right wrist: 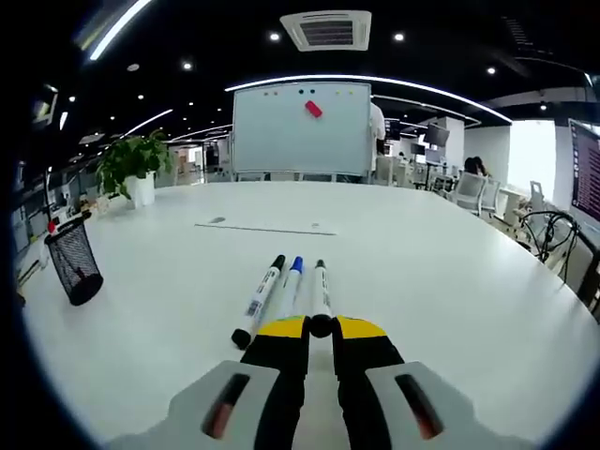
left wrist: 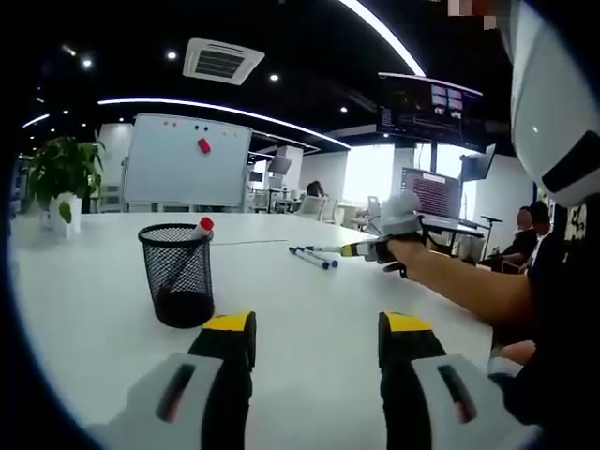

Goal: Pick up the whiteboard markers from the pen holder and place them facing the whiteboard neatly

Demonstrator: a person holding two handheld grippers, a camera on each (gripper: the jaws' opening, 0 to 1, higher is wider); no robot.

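Note:
A black mesh pen holder (left wrist: 178, 274) stands on the white table (left wrist: 309, 300), with a red-capped marker (left wrist: 203, 226) sticking out of it. My left gripper (left wrist: 317, 339) hovers open just in front of the holder, with nothing between its jaws. Three markers lie side by side pointing toward the whiteboard (right wrist: 300, 127): a black-capped marker (right wrist: 259, 302), a blue-capped marker (right wrist: 292, 281) and a third marker (right wrist: 321, 289). My right gripper (right wrist: 320, 330) is shut on the near end of that third marker, low on the table. In the left gripper view the right gripper (left wrist: 361, 249) rests beside the laid markers (left wrist: 310, 256).
A potted plant (right wrist: 131, 164) stands at the table's far left. The pen holder (right wrist: 75, 264) sits far left of my right gripper. Chairs (right wrist: 548, 239), monitors (left wrist: 431, 108) and seated people (left wrist: 530, 234) are off to the right. A red magnet (right wrist: 313, 109) sticks on the whiteboard.

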